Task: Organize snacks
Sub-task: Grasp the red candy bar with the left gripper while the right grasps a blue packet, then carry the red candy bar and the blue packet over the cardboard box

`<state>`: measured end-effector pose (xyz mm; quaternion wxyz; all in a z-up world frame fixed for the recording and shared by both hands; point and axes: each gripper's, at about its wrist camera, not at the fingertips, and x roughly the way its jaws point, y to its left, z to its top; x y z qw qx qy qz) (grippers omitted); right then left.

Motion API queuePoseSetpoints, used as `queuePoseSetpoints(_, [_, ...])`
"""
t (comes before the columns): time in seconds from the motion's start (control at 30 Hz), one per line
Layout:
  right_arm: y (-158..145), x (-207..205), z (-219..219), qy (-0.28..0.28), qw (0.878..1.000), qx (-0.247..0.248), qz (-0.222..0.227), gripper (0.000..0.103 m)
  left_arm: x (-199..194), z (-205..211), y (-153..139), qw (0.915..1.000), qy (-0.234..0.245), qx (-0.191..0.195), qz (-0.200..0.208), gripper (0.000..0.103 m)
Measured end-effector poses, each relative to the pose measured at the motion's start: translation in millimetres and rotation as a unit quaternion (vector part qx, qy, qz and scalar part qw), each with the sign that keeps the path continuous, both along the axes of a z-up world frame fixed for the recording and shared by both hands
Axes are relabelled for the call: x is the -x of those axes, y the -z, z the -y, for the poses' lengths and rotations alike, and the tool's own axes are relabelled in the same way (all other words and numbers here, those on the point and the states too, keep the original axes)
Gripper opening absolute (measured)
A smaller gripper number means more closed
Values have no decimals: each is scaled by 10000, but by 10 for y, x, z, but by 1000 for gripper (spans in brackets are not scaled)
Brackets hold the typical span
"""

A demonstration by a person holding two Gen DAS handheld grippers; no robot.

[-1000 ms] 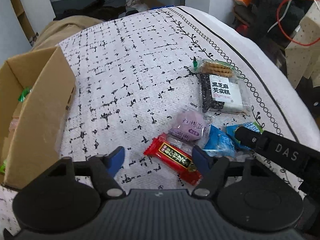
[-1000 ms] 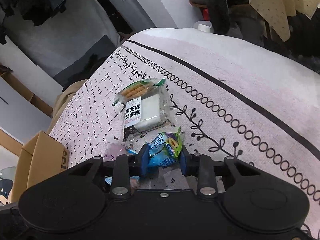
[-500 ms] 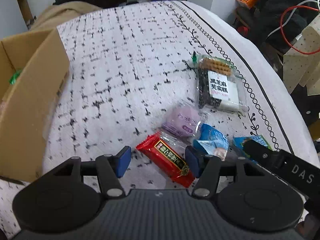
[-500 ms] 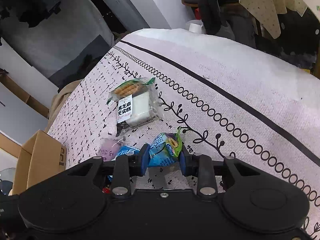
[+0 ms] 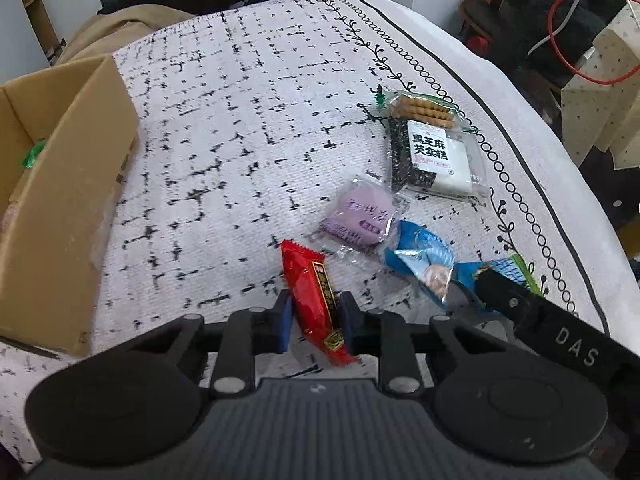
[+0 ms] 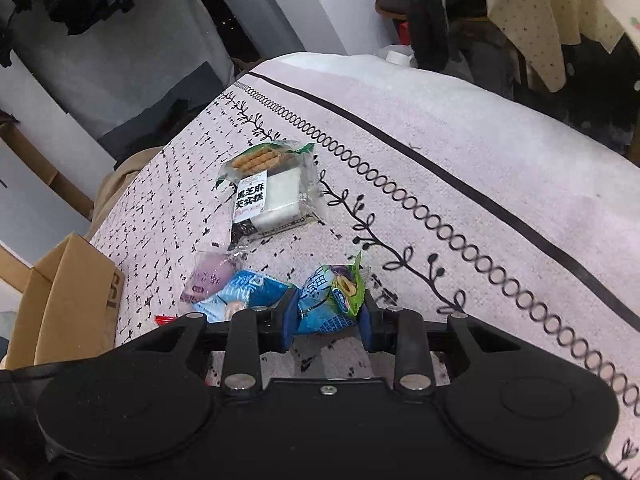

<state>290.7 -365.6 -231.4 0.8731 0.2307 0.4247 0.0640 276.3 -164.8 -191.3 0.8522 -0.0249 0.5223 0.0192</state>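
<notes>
I have the left gripper point(image 5: 313, 316) pinching the red packet point(image 5: 313, 294) and the right gripper point(image 6: 325, 317) pinching the blue-green packet point(image 6: 333, 300) — both just above the tablecloth point(image 5: 240, 128), box point(image 5: 68, 200) at left.

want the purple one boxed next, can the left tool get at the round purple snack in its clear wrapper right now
Probably not yet: the left tool is shut on the red foil snack bar. The path itself looks free; the round purple snack in its clear wrapper lies uncovered just ahead on the patterned white tablecloth.

Left gripper point(image 5: 314, 322), right gripper point(image 6: 327, 322): black bodies, blue jaws, silver screws, white "DAS" lettering.
</notes>
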Motion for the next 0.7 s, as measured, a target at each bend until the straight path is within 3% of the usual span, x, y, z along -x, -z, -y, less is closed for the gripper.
queuePoseSetpoints(0.37, [-243, 396, 158, 304, 9995, -102, -51, 30, 233, -210, -357, 9991, 314, 42, 271, 23])
queuePoseSetpoints(0.7, [-717, 723, 53, 413, 9989, 12, 199, 30, 449, -535, -659, 9976, 263, 374, 522, 23])
